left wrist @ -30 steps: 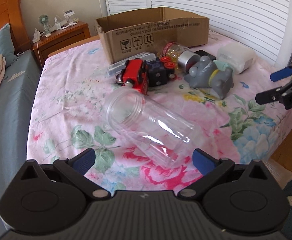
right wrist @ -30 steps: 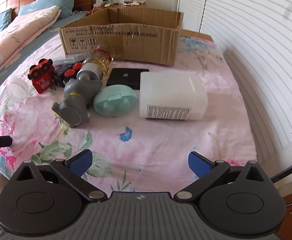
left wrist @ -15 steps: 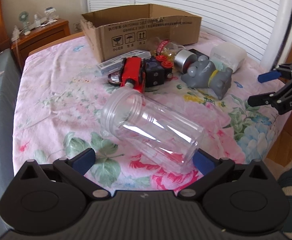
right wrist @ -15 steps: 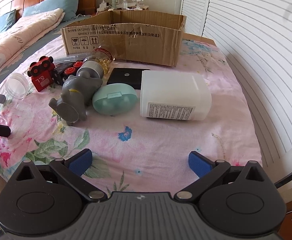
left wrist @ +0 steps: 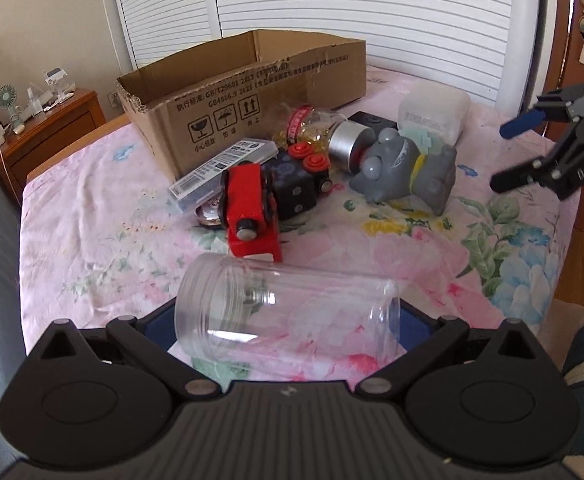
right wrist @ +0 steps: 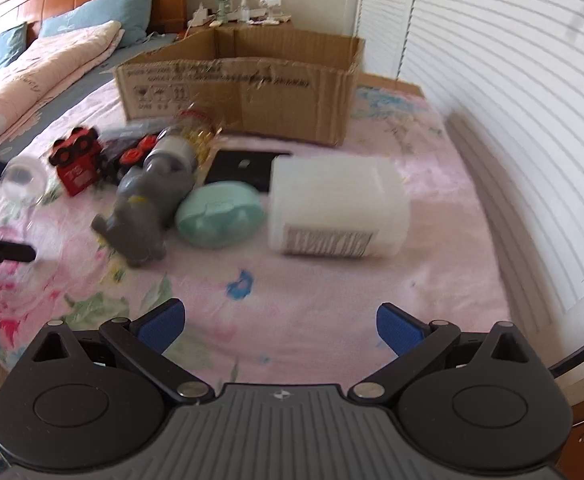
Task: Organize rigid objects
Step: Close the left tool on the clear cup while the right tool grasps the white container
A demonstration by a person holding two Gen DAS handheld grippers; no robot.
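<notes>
Grasp step in hand: left gripper (left wrist: pixel 287 320) brackets the clear plastic jar (left wrist: pixel 287 312) lying near on the bed (left wrist: pixel 91 208); contact unconfirmed. Right gripper (right wrist: pixel 279 324) wide, empty. Next: close, carry to far cardboard box (left wrist: pixel 251 80).

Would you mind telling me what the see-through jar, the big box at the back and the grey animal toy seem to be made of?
Jar: probably clear, glossy plastic; the floral sheet shows through and highlights streak its wall.
Box: brown corrugated cardboard, matte, with torn edges and printed marks.
Grey toy: likely soft vinyl or rubber, smooth and dull; hard to confirm.
</notes>
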